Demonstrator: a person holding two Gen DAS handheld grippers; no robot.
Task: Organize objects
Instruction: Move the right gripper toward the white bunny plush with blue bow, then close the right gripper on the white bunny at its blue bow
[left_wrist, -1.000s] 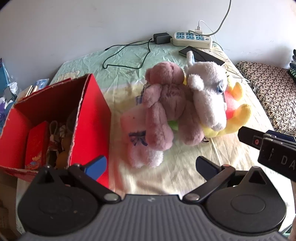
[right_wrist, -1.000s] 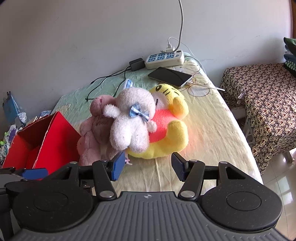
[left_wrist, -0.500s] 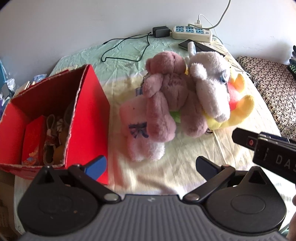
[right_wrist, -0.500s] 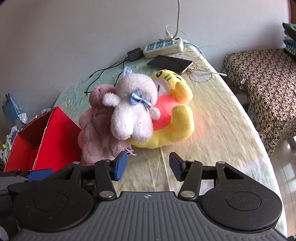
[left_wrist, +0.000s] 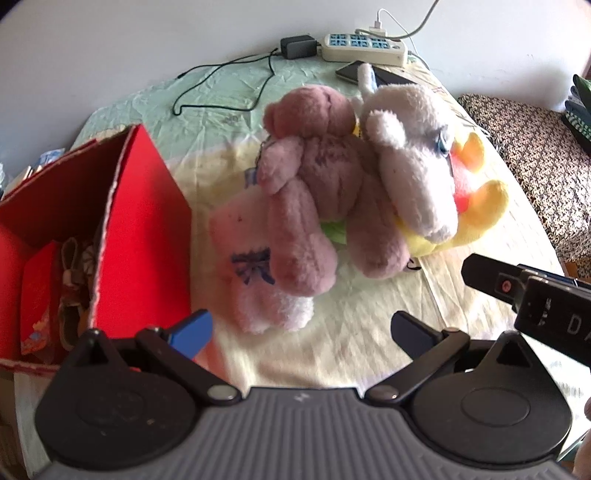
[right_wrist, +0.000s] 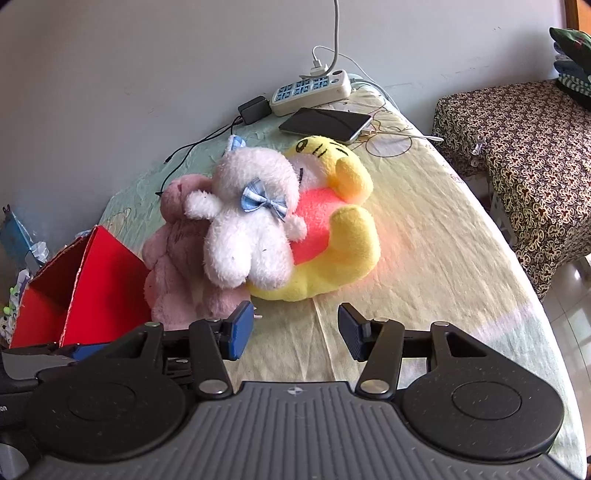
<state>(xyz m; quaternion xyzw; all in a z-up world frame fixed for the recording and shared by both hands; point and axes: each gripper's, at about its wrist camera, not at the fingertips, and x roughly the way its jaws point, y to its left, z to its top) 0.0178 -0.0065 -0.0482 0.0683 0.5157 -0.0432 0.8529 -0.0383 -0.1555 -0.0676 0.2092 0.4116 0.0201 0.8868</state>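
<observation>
A pile of soft toys lies mid-table: a dusty-pink bear (left_wrist: 317, 173), a white plush with a blue bow (right_wrist: 247, 225), a yellow tiger plush (right_wrist: 351, 236) under it, and a pale pink plush piece with a bow print (left_wrist: 251, 266). An open red box (left_wrist: 144, 229) stands to their left with small items inside. My left gripper (left_wrist: 301, 328) hangs open just in front of the pale pink piece, touching nothing. In front of the white and yellow toys, my right gripper (right_wrist: 295, 330) is open and holds nothing.
At the back by the wall lie a power strip (right_wrist: 310, 92), a black adapter (right_wrist: 255, 109) with its cable, a phone (right_wrist: 325, 123) and wire-rimmed glasses (right_wrist: 388, 144). A patterned cloth-covered stand (right_wrist: 517, 147) is beyond the table's right edge.
The left gripper has sunk toward the toys, which look larger and closer. The right gripper's jaws narrowed a little and its view rolled slightly. The toys and box have not moved.
</observation>
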